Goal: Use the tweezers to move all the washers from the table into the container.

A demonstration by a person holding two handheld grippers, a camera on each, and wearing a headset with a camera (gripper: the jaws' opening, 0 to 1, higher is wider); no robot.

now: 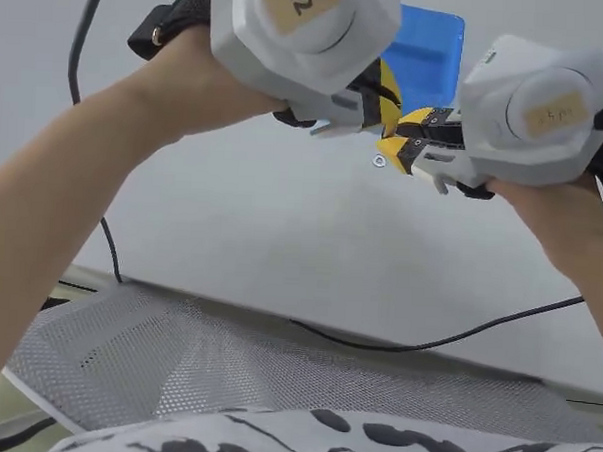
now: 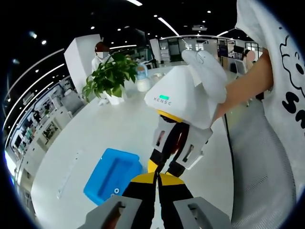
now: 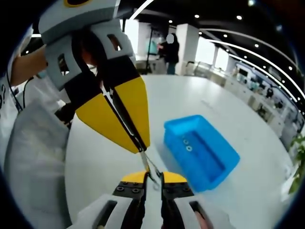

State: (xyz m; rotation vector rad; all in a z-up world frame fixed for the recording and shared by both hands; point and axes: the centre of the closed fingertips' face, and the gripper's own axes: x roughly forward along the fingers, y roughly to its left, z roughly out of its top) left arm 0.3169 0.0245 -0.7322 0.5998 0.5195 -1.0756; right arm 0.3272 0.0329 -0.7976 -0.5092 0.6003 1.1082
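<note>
A broad white table (image 1: 281,235) stood in a large open hall with rows of ceiling lights, and a leafy potted plant (image 2: 112,76) sat at its far side. A blue rectangular container (image 3: 202,150) rested open on the table, with two washers (image 3: 187,144) on its floor. Bare tabletop lay around the container on the sides in view. A black cable (image 1: 406,343) trailed along the near edge. Above the table, the left gripper (image 2: 156,179) had its jaws pressed together on thin metal tweezers (image 3: 150,164). Their free end lay in the narrow gap of the right gripper (image 3: 153,179); whether it squeezed them could not be told. One washer (image 1: 379,161) lay on the table just below the jaws, near the container
</note>
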